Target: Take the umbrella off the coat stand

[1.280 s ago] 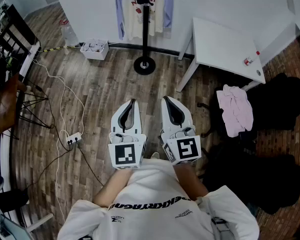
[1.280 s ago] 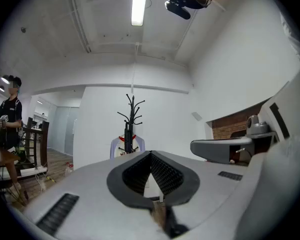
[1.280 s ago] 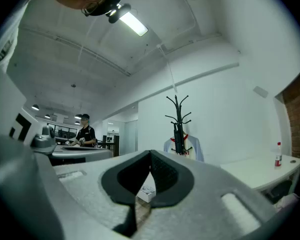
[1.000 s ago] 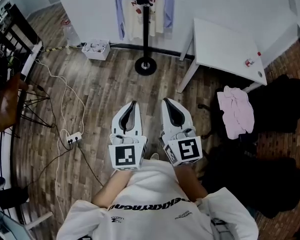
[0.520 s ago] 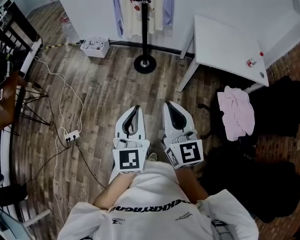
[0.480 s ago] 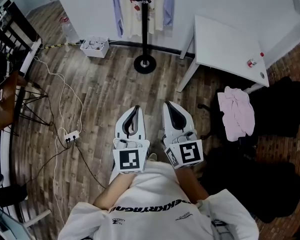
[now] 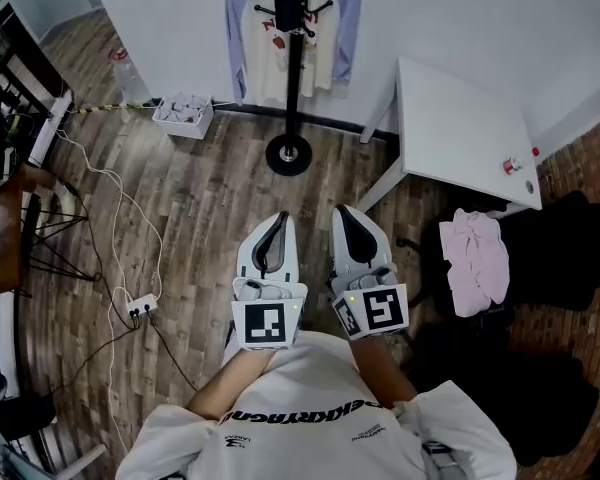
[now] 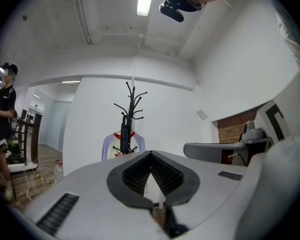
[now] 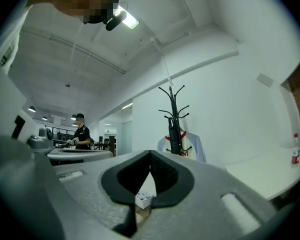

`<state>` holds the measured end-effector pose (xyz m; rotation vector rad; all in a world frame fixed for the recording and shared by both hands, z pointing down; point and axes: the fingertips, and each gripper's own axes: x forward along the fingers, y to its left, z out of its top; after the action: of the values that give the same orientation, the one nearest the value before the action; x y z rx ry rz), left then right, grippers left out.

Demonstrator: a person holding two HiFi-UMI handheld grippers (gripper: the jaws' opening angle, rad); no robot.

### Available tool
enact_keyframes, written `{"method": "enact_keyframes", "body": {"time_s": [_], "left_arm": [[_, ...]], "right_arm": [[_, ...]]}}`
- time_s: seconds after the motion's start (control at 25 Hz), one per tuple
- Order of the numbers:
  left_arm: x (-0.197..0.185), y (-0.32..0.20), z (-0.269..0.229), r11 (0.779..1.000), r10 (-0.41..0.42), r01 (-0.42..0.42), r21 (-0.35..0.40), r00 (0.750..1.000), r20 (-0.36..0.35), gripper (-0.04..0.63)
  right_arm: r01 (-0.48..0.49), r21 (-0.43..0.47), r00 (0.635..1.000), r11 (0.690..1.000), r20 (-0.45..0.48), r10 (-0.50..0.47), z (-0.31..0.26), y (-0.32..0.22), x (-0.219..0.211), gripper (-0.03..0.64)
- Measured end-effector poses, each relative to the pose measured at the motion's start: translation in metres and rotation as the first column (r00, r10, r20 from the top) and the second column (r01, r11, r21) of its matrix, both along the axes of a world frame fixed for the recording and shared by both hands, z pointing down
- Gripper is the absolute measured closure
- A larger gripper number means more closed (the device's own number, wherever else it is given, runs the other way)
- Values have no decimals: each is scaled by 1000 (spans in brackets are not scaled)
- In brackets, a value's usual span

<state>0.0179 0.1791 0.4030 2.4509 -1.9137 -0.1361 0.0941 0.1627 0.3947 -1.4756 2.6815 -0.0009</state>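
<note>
Two grippers, left gripper (image 7: 279,218) and right gripper (image 7: 343,211), sit closed and empty in the head view; the coat stand (image 7: 292,68) ahead looms nearer than before. Left gripper view: what looks like the folded umbrella (image 8: 124,134) hangs on its pole, well ahead. Right gripper view agrees: approach unfinished.

Wood floor (image 7: 200,198), white wall (image 7: 460,8) (white table (image 7: 460,128) alongside).
</note>
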Motion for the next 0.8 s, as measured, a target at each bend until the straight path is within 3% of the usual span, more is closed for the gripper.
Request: {"method": "enact_keyframes", "body": {"time_s": [0.44, 0.8], "left_arm": [[-86, -189, -24, 996, 86, -86, -15, 996, -2, 598], [-120, -290, -33, 991, 134, -134, 3, 991, 0, 598]], "right_arm": [[-80, -4, 997, 997, -21, 80, -26, -178, -87, 618], [-128, 14, 991, 992, -31, 128, -41, -270, -122, 618]]}}
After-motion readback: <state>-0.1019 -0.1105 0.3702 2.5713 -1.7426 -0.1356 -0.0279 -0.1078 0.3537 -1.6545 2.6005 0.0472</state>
